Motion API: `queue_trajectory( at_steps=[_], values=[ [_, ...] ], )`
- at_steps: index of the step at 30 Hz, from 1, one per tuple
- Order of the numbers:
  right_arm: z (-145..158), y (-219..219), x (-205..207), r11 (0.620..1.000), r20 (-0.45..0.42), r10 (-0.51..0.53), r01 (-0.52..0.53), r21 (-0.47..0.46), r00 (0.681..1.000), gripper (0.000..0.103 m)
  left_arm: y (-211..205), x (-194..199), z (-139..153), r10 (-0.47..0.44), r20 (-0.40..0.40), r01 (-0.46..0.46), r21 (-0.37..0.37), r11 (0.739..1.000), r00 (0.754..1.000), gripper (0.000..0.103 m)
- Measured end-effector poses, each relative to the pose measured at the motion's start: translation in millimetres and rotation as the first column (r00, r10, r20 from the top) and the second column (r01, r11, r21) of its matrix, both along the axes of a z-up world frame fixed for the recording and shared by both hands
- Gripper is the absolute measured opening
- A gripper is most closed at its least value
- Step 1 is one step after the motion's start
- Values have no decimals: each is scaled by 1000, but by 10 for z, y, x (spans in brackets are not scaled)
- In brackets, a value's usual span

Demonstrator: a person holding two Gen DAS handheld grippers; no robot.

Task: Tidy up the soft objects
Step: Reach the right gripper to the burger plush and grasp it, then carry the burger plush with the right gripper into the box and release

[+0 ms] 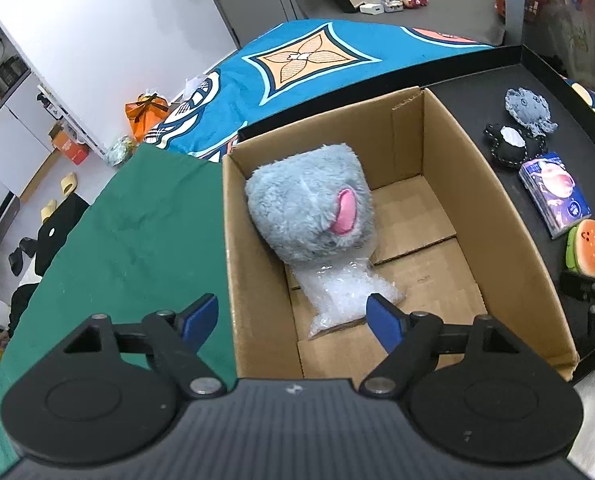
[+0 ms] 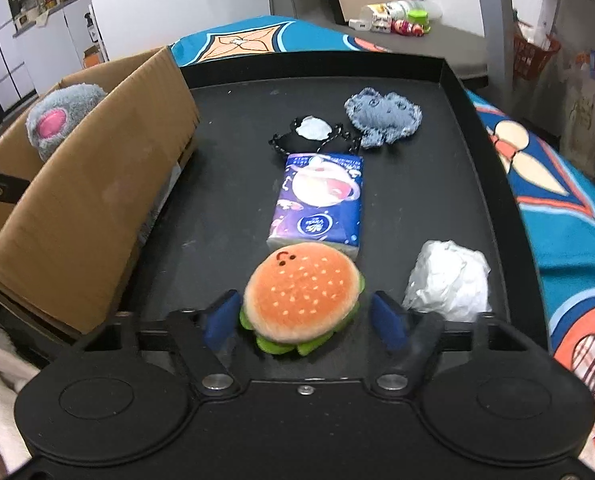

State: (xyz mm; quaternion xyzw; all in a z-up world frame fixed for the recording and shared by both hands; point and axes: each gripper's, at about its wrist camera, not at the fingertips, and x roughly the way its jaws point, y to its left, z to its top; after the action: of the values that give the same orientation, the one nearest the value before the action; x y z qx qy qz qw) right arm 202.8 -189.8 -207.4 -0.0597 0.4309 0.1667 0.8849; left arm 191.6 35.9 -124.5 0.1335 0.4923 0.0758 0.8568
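A cardboard box point(image 1: 497, 216) holds a fluffy grey plush with a pink patch point(image 1: 309, 208) and a clear bubble-wrap bag point(image 1: 345, 296). My left gripper point(image 1: 293, 320) is open and empty above the box's near left wall. My right gripper point(image 2: 303, 322) is open, its blue pads on either side of a plush burger point(image 2: 301, 294) lying on the black tray point(image 2: 417, 208). Beyond the burger lie a tissue pack point(image 2: 319, 204), a black pouch point(image 2: 309, 136) and a grey-blue plush point(image 2: 383, 116). A crumpled white bag point(image 2: 449, 280) lies at the right. The box also shows in the right wrist view point(image 2: 97, 200).
A green cloth point(image 1: 137, 240) lies left of the box. A teal patterned blanket point(image 1: 317, 56) lies behind the tray and along its right side point(image 2: 569, 216). The tray has a raised rim point(image 2: 317, 66). The other gripper shows at the right edge point(image 1: 589, 300).
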Motion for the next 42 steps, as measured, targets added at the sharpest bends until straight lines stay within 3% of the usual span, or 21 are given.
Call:
queue_trajectory(
  at_steps=[1,5,15,27,42],
  values=[
    [8,-1,-3,1000,6,2,-2,-3,1000,53,-8,1,-3,0,-1,0,3,1000,1000,80],
    [38,-49,12,1000,-4,-3,3,22,1000,50,-14,10,-8,4,-7,-4,9,1000,1000,80],
    [160,-56,55,999,12,-3,2,46,1000,50,0,5,14,5,0,-5,4,1000,1000,80],
    [479,27,84,998,93,-9,3,63,996,50,175,-79,59,30,31,-29,-44,999,999,80],
    [942,470,58,991,209,105,-121,64,972,50,425,-254,117,74,74,-64,-120,991,995,77]
  ],
)
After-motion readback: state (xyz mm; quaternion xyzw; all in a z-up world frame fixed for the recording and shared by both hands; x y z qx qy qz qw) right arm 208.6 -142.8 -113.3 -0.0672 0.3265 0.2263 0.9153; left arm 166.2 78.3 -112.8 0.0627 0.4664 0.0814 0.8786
